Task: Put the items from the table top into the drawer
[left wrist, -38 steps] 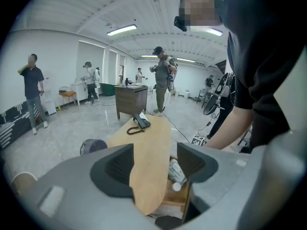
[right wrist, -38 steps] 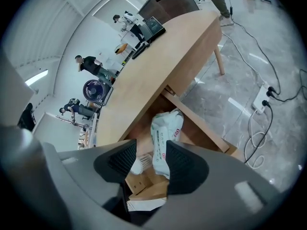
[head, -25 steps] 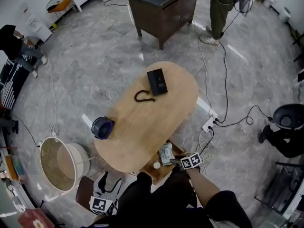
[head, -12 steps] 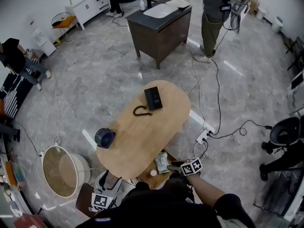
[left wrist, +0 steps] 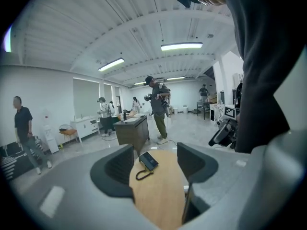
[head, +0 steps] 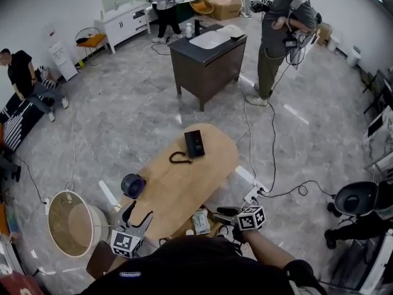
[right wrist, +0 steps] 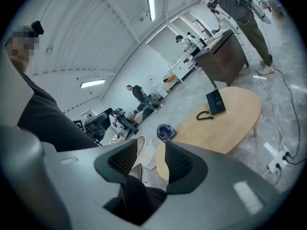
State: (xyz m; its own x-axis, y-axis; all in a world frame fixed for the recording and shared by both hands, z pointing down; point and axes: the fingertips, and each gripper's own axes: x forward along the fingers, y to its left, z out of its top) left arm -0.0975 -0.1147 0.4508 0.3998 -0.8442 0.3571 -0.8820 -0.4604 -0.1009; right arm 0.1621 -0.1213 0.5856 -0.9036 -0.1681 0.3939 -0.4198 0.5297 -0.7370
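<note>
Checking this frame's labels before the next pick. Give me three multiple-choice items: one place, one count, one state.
1. Where on the table does the black telephone lie?
A. at the far end
B. at the near end
C. hanging over the left edge

2. How many items lie on the table top?
A. one
B. two
C. four

3. The left gripper is:
A. shut on the cord
B. open and empty
C. shut on a box

Key:
1 A: in the head view it lies towards the table's upper end.
2 B: only the telephone with its cord and the purple round item lie there.
3 B: its jaws stand apart, with only the distant table seen between them.
</note>
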